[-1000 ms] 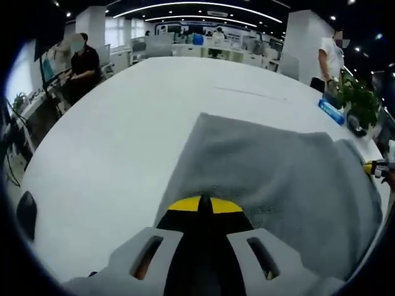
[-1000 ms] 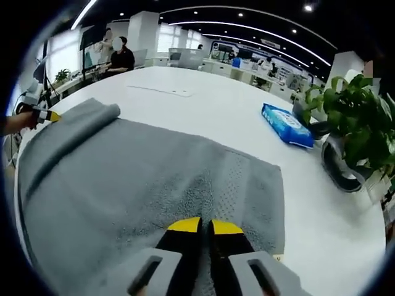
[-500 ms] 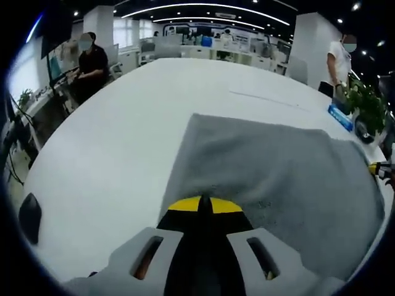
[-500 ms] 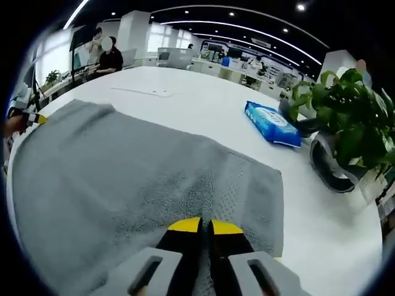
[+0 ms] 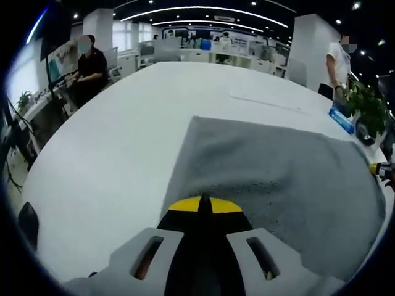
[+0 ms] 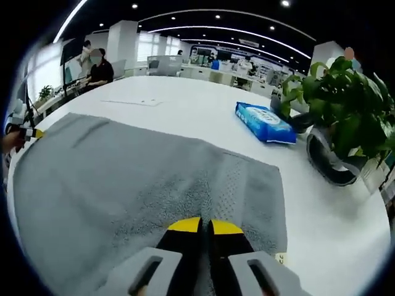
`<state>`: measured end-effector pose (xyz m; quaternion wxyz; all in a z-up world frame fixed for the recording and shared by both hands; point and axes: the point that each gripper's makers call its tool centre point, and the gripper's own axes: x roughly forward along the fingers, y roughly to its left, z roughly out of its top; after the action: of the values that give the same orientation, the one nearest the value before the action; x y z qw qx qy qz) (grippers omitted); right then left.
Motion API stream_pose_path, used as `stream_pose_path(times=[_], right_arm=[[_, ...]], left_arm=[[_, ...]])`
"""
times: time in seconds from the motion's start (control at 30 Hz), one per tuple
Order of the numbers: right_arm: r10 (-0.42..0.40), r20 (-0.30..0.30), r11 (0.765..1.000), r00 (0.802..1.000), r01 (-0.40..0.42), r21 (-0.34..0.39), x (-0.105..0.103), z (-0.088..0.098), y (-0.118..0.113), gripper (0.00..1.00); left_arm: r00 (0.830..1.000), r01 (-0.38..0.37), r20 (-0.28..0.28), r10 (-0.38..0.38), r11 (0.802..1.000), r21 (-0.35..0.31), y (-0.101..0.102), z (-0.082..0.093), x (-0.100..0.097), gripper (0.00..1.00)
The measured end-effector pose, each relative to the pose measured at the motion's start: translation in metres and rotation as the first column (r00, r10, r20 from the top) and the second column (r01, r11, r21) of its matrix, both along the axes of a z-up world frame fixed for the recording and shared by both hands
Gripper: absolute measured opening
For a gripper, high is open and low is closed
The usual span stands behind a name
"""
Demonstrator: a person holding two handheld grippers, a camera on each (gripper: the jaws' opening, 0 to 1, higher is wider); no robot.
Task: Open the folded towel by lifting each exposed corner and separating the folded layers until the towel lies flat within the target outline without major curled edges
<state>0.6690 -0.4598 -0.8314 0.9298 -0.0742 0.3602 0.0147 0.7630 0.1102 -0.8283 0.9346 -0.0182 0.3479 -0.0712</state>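
One grey towel lies spread on the white bench, and two tools work it from opposite edges. In the left gripper view, the left tool has its two yellow-tipped jaws pressed together on the near hem of the towel, pinching the cloth. The right tool's yellow tip shows at the towel's far right edge. In the right gripper view, the right tool likewise has its jaws closed tight on the towel at its own near edge. The towel surface looks mostly flat, with one faint crease toward the far left. Also on the bench are one blue packet and one potted plant. One person in black sits at a desk beyond the bench.
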Motion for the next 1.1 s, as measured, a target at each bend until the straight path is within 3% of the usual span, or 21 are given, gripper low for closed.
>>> stream_pose_path(times=[0.5,0.7,0.83,0.97,1.1], right_arm=[[-0.003,0.006,0.999,1.0,0.003,-0.033,0.016,-0.001,-0.003,0.0],[-0.057,-0.005,0.998,0.998,0.057,0.009,0.011,0.004,-0.002,0.01],[-0.047,0.094,0.998,0.994,0.042,0.05,0.006,0.037,0.01,0.02],[-0.026,0.191,0.995,0.981,0.007,0.101,-0.007,0.072,0.027,0.1],[-0.012,0.237,0.995,0.971,-0.012,0.099,-0.033,0.094,0.04,0.18]], left_arm=[[0.999,0.029,0.042,-0.029,0.999,0.015,-0.005,0.0,0.024,0.01],[1.0,0.015,0.002,-0.015,1.0,0.017,-0.006,0.005,0.016,0.0],[0.997,0.028,0.071,-0.028,1.0,-0.006,-0.012,0.031,0.008,0.01],[0.99,0.033,0.142,-0.017,0.993,-0.11,-0.023,0.062,-0.007,0.04],[0.978,0.054,0.205,-0.027,0.99,-0.128,-0.028,0.089,-0.033,0.07]])
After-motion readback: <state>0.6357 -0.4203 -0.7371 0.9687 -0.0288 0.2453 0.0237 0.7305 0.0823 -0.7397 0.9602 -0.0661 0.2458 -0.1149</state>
